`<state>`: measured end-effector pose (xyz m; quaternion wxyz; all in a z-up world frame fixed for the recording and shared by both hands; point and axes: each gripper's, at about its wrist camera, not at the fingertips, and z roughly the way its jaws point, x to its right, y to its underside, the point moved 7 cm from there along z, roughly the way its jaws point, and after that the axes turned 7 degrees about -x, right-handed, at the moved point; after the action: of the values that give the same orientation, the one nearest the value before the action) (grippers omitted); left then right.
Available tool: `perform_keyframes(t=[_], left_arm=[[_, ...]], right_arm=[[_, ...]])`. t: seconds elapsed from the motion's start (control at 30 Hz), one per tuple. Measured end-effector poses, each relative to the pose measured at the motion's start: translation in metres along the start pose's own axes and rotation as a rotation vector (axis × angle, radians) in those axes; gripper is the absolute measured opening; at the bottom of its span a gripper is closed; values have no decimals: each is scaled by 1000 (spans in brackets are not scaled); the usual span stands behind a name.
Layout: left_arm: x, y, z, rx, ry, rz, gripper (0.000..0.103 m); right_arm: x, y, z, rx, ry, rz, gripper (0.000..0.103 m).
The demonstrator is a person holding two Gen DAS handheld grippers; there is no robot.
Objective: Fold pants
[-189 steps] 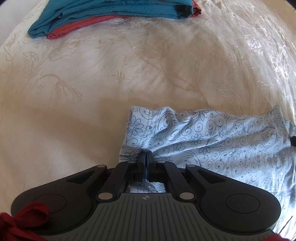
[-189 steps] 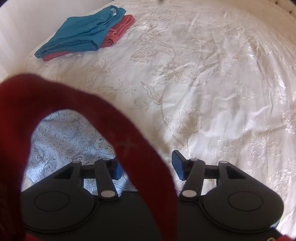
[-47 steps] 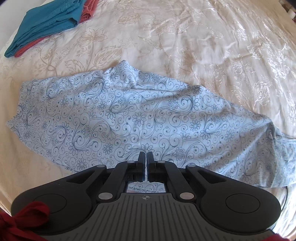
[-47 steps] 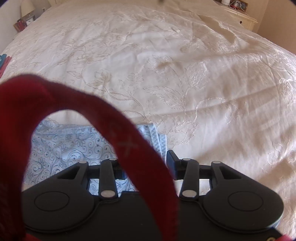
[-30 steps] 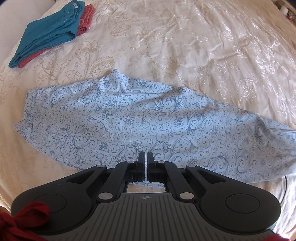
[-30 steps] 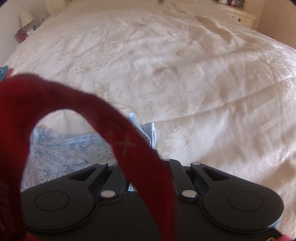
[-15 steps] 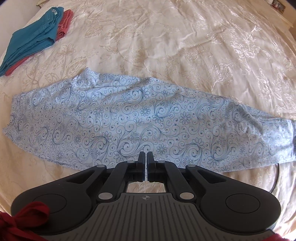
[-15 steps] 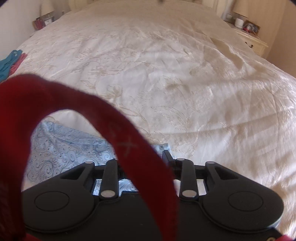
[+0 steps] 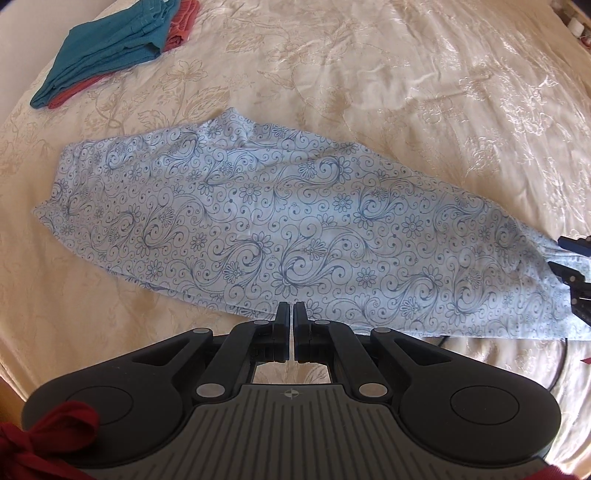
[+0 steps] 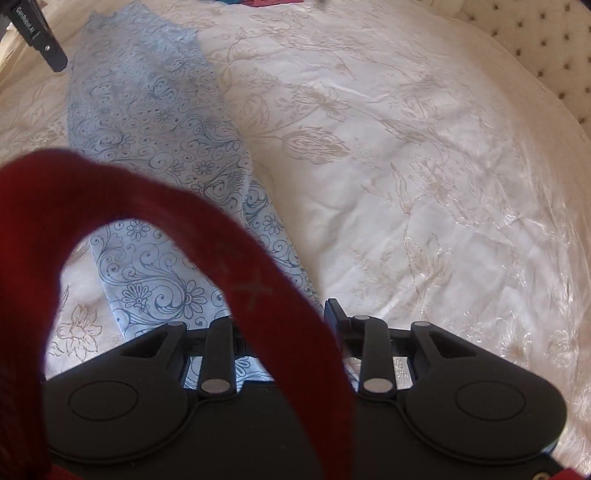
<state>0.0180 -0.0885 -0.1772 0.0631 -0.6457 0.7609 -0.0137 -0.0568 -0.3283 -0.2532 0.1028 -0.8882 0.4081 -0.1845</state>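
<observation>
The light blue pants with a dark blue floral swirl print [image 9: 280,229] lie flat on the cream bedspread [image 9: 406,74], folded lengthwise into one long strip. My left gripper [image 9: 293,314] is shut and empty just off their near edge. My right gripper [image 10: 288,314] is open over the narrow leg end of the pants [image 10: 159,177]; a red strap [image 10: 236,266] hides its left finger. The right gripper's fingers [image 9: 572,247] show at the far right of the left wrist view. The left gripper's body [image 10: 40,40] shows at the top left of the right wrist view.
A folded teal garment [image 9: 107,48] lies on a folded red one [image 9: 177,29] at the far left of the bed. A tufted headboard [image 10: 546,44] stands at the right. A dark cable [image 9: 557,369] runs beside the pants' right end.
My right gripper has opened and swung round to look along the pants. The pants now lie flat, and my shut left gripper has drawn slightly back from their edge.
</observation>
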Motion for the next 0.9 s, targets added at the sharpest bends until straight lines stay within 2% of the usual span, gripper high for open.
perform_keyframes(t=[0.1, 0.17, 0.2, 0.33, 0.4, 0.5, 0.63, 0.67, 0.9], left_arm=[[-2, 1, 1, -5, -7, -9, 3], [0, 1, 2, -7, -6, -8, 3], [1, 1, 2, -7, -6, -6, 3], [6, 0, 4, -8, -3, 6, 3], [11, 0, 6, -14, -3, 16, 3], [20, -2, 8, -14, -1, 34, 3], [34, -6, 7, -6, 11, 57, 3], [38, -7, 8, -6, 13, 63, 3], [63, -13, 13, -8, 24, 109, 3]], right_arm=[[-2, -2, 4, 7, -36, -9, 35], [4, -4, 5, 13, -70, 50, 7], [9, -7, 5, 18, -84, 108, 7], [45, 9, 0, 30, -50, 391, 6], [53, 18, 1, 13, -36, 448, 6], [65, 31, -11, 58, -44, 588, 18], [83, 67, -38, 110, -31, 825, 51], [83, 79, -42, 103, -26, 869, 54], [77, 152, -45, 6, -6, 1075, 54]])
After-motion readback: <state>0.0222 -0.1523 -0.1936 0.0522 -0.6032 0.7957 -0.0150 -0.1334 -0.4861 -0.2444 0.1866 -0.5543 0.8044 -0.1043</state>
